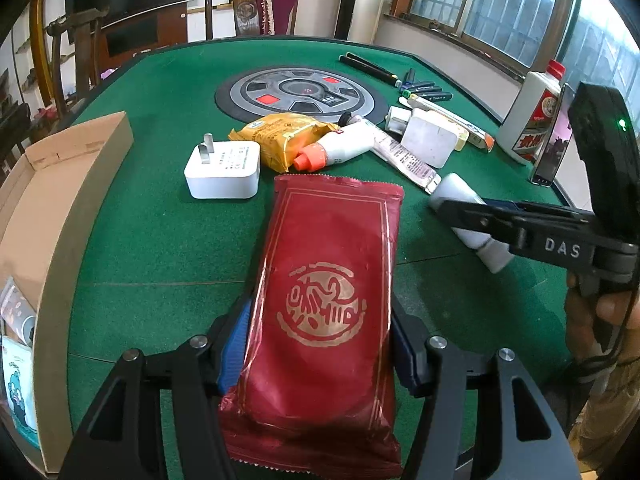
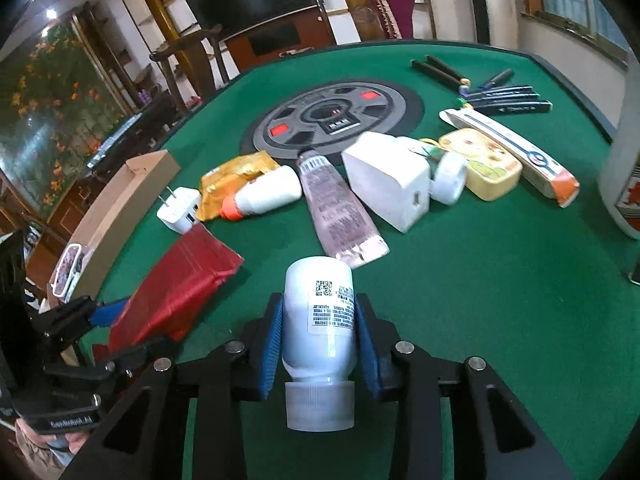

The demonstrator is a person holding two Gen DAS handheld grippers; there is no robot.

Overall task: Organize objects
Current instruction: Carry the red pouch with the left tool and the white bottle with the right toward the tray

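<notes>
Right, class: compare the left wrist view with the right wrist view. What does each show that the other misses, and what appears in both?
Only the left wrist view shows the red emblem face of the red packet in the left gripper, plus the capped white liquor bottle.

Only the right wrist view shows the white bottle's QR label and ribbed cap in the right gripper, plus the yellow patterned case.

Both show the cardboard box, white plug adapter, orange-capped tube and markers.
</notes>
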